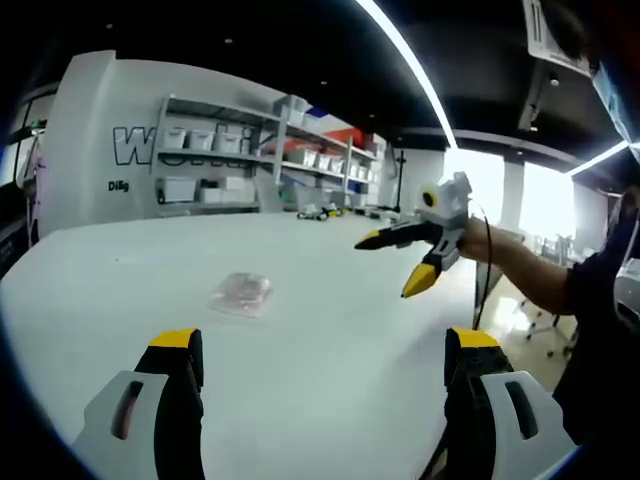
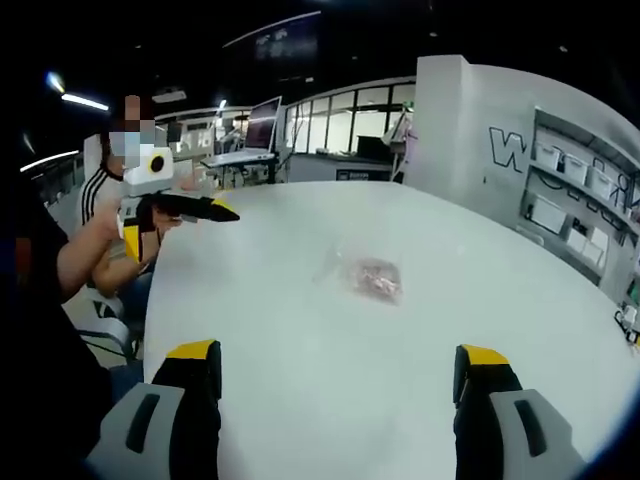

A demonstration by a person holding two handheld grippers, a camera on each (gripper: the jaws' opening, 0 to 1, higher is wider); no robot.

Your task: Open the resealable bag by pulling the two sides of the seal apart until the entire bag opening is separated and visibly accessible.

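A small clear resealable bag (image 1: 242,292) with pinkish contents lies flat on the white table (image 1: 330,400), by itself and with its seal shut as far as I can tell. My left gripper (image 1: 322,342) is open, its yellow-tipped jaws wide apart and short of the bag. From the right, my right gripper (image 1: 390,266) comes into the left gripper view, held above the table with its jaws spread. In the right gripper view the bag (image 2: 370,275) lies ahead of my open right gripper (image 2: 338,352), and the left gripper (image 2: 182,230) hovers at the table's left edge. Neither gripper touches the bag.
The round white table (image 2: 300,400) is bare around the bag. A person's arm (image 1: 520,265) holds the right gripper at the table's edge. Shelves with white bins (image 1: 250,160) stand against the wall behind, and chairs (image 1: 545,320) stand off the table's right side.
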